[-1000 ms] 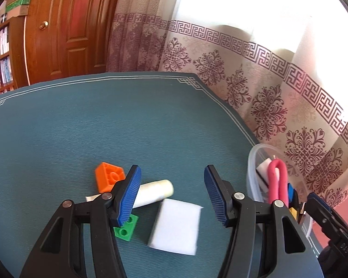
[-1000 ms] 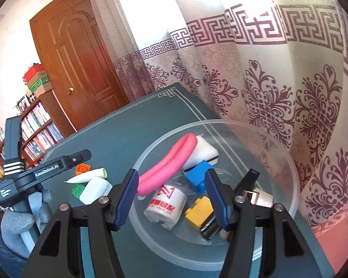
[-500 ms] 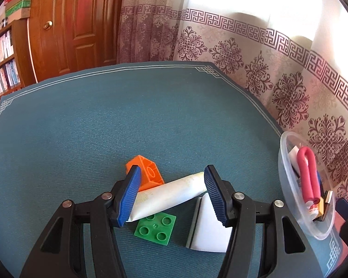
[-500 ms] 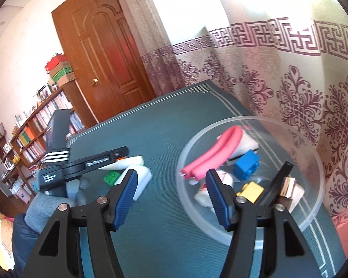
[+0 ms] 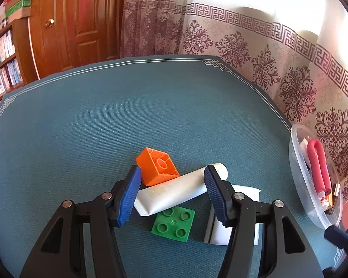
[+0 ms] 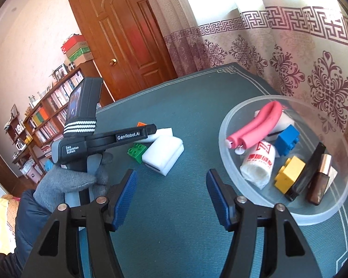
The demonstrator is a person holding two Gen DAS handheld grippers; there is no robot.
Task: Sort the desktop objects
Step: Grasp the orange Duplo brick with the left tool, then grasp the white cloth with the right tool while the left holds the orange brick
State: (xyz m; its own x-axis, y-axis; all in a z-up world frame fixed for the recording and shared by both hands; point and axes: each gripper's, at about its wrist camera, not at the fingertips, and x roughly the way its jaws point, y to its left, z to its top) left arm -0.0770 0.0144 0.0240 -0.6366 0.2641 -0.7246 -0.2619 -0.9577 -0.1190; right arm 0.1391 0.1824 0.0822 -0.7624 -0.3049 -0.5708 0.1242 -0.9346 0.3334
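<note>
Green cloth covers the table [image 5: 150,106]. Your left gripper [image 5: 172,194] has its jaws apart around the white tube [image 5: 174,191], not squeezing it. Touching the tube lie an orange block [image 5: 157,165] and a green block [image 5: 174,223]. Your right gripper [image 6: 170,195] is apart and empty, beside the clear bowl [image 6: 227,120].

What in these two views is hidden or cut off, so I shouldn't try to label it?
- Left wrist view: white sponge partly behind a left gripper finger.
- Left wrist view: bowl seen edge-on, most contents hidden by its wall.
- Right wrist view: orange block and white tube mostly behind the left gripper's body.
</note>
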